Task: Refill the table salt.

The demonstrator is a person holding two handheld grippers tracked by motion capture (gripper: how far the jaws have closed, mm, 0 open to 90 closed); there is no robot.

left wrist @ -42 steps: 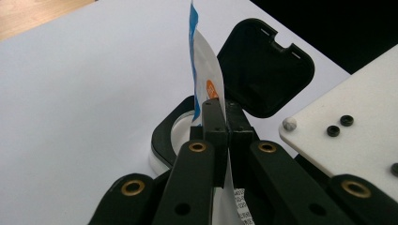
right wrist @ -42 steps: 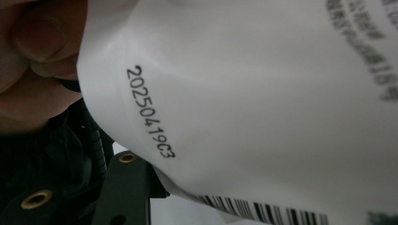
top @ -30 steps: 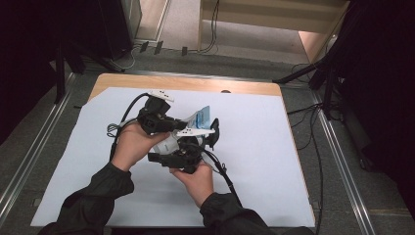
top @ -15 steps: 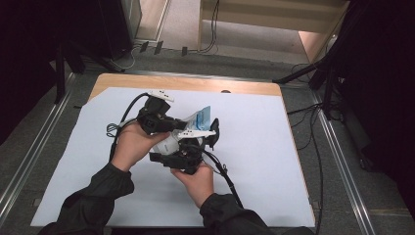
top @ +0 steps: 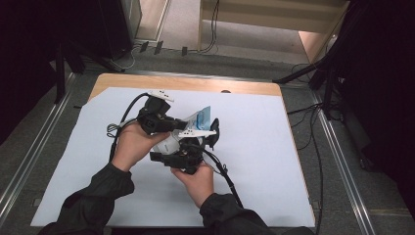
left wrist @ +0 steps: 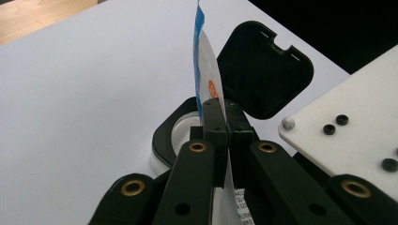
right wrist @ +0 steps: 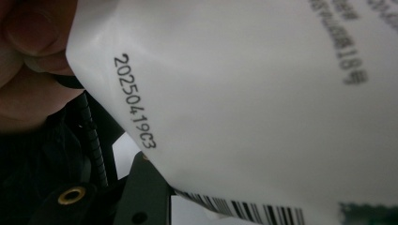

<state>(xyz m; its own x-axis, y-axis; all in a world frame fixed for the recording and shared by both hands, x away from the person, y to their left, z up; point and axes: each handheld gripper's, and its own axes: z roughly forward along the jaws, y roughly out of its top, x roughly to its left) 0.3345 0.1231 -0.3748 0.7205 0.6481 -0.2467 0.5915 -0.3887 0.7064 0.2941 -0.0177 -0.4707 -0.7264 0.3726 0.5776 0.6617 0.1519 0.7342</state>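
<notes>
— Claw states first: my left claw (left wrist: 220, 117) is clamped on the edge of the white pouch (left wrist: 206, 70), jaws pressed together with the film between them. My right claw (top: 188, 159) has just been closing; the pouch's printed face (right wrist: 263, 93) lies right against its camera, but I can't tell whether those jaws press on it yet.

— Where is the pouch?

— Lifted above the table (top: 274, 161), between both hands. Its long axis runs up and away from my left claw, blue edge topmost.

— And the cap?

— Its black flip lid (left wrist: 265, 70) stands open just behind the pouch, beyond the left claw. My right claw sits underneath, probably nearer the spout.
</notes>
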